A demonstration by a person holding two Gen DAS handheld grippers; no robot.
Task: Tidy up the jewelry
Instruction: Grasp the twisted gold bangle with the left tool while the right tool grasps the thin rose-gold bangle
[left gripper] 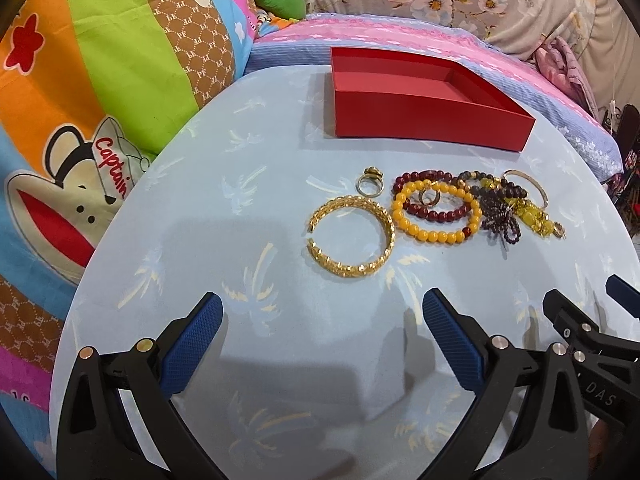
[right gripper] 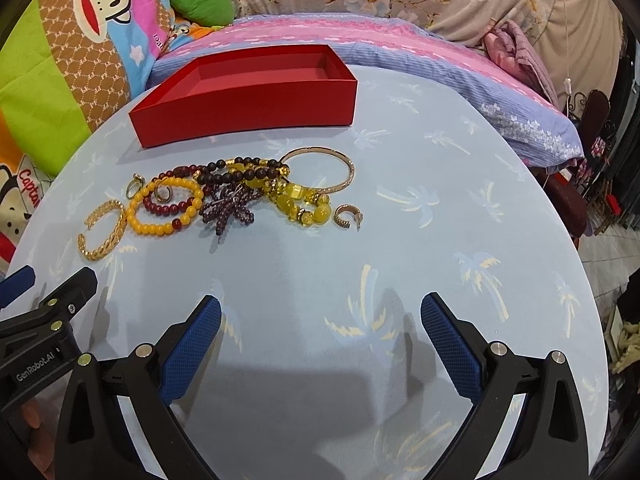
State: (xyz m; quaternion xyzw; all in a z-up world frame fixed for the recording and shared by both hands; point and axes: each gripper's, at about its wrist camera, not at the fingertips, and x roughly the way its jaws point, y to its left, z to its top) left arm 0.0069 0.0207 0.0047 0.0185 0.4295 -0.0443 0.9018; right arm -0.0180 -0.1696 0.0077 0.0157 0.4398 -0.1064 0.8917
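An open red box (left gripper: 424,116) stands empty at the far side of the round table (left gripper: 240,240); it also shows in the right wrist view (right gripper: 248,108). In front of it lies a heap of jewelry: a gold cuff bangle (left gripper: 352,236) (right gripper: 102,230), a gold ring (left gripper: 370,185), a yellow bead bracelet (left gripper: 436,212) (right gripper: 164,206), a dark red bead bracelet (left gripper: 436,216), purple beads (right gripper: 228,210), yellow crystal beads (right gripper: 304,204), a thin gold bangle (right gripper: 320,170) and a small hoop earring (right gripper: 347,216). My left gripper (left gripper: 322,304) is open, short of the cuff. My right gripper (right gripper: 320,306) is open and empty.
The table wears a light blue palm-print cloth. Behind it is a bed with a pink and blue cover (right gripper: 400,44), cartoon monkey bedding (left gripper: 80,120) at the left and a green cushion (right gripper: 202,2). The table edge falls off at the right (right gripper: 592,280).
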